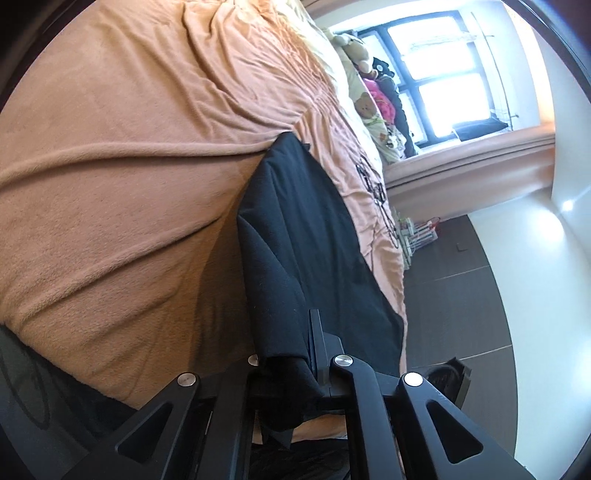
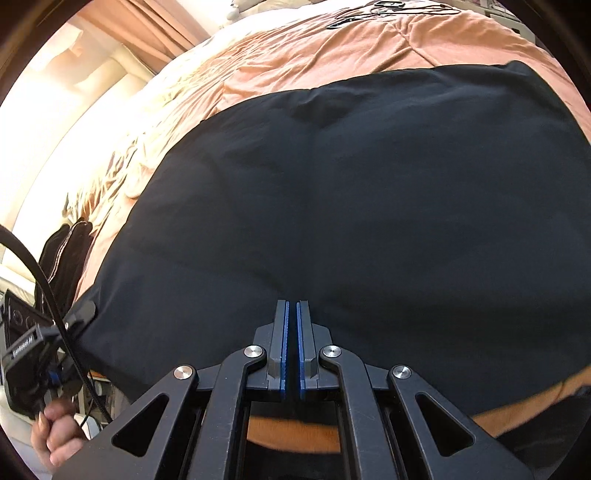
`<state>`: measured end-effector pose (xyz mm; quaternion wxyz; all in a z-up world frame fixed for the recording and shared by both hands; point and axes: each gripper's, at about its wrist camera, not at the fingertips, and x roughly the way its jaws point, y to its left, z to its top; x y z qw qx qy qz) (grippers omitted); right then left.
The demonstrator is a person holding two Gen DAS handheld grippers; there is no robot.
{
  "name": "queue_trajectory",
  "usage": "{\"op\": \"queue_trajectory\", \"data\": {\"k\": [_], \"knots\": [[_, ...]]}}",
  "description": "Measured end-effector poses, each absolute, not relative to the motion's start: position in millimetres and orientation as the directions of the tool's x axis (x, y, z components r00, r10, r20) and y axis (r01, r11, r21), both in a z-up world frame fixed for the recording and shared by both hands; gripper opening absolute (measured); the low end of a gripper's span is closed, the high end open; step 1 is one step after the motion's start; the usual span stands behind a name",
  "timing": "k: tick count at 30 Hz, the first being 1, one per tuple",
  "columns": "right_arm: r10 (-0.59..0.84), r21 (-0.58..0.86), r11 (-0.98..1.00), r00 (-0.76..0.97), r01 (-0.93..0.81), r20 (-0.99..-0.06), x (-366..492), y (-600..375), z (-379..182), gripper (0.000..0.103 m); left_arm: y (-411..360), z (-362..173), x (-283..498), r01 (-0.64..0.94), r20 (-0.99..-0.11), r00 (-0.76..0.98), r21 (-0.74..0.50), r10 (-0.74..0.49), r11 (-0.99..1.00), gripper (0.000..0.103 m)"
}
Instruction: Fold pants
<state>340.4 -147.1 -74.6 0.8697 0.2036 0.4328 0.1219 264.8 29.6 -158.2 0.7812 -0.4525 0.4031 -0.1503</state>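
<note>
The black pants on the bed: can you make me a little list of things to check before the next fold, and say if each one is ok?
1. Left tongs pinching the black pants: ok, dark cloth is bunched between the fingers.
2. Right tongs free of cloth: ok, shut with only a thin gap, nothing between them.
3. Pants resting on the orange blanket: ok over most of their length; the near edge hangs past the bed's edge.
4. Pants smooth: mostly ok, one small pucker near the far edge.
5. Landing spot clear: ok close by; black glasses and a cord lie further up.
6. Both legs lined up: cannot tell.
</note>
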Motion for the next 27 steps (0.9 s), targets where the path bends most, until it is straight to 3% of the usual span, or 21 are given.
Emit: {"op": "queue_trajectory", "data": {"k": [9,20,27], "knots": [[0.421,0.503,0.862,0.652,-0.070,-0.631,329,-162,-48,0.000,21,-140,273,-0.071,-0.464,0.638,-0.830,-0.615,0.553,0.007],[0.462,0.530,0.846,0.577,-0.058,-0.674,339,-150,-93,0.000,-9,-102,293,0.033,-0.447,0.630,-0.802,-0.635,0.597,0.007],[0.501,0.596,0.801,0.613,-0.060,-0.611,320,-186,-81,0.000,-50,-67,313,0.139,-0.435,0.610,-0.764,-0.662,0.630,0.007]]}}
